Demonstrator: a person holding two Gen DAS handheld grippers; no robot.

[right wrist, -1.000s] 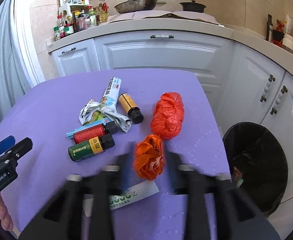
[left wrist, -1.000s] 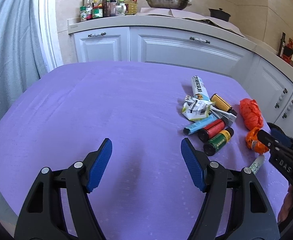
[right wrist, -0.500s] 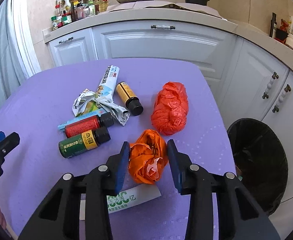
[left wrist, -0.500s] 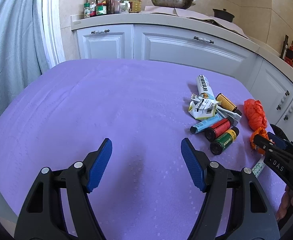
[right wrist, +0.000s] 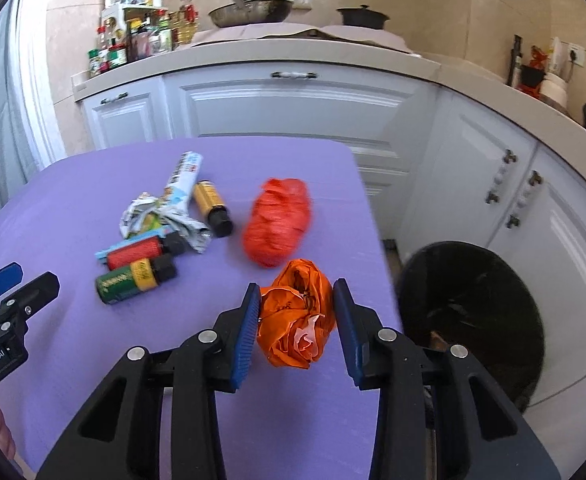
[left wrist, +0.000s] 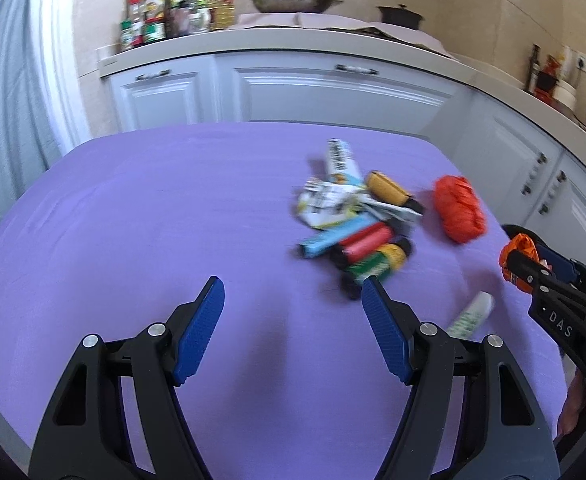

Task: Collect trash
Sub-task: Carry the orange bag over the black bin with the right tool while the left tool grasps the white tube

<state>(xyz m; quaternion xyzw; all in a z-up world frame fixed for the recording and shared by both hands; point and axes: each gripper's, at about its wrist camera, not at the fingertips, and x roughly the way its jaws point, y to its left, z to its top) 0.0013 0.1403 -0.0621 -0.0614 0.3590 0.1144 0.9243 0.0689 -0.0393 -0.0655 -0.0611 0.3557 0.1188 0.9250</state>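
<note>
My right gripper (right wrist: pixel 296 312) is shut on a crumpled orange plastic bag (right wrist: pixel 297 322) and holds it above the purple table's (right wrist: pixel 73 188) right side. It also shows in the left wrist view (left wrist: pixel 519 256). A second red-orange bag (right wrist: pixel 277 220) lies on the cloth. A trash pile lies left of it: a crumpled wrapper (right wrist: pixel 161 216), a yellow bottle (right wrist: pixel 213 208), a red bottle (right wrist: pixel 133 254), a green bottle (right wrist: pixel 133 280). A black bin (right wrist: pixel 469 316) stands on the floor at the right. My left gripper (left wrist: pixel 293 298) is open and empty near the pile.
A white-green tube (left wrist: pixel 471 316) lies on the cloth near the right edge. White kitchen cabinets (right wrist: pixel 293 108) stand behind the table, with spice jars (right wrist: pixel 133 44) and a wok (right wrist: pixel 249 10) on the counter. A curtain (left wrist: pixel 9 100) hangs at the left.
My right gripper has lifted the orange bag off the cloth and shifted right, toward the bin side. My left gripper has moved nearer to the bottle pile, still open.
</note>
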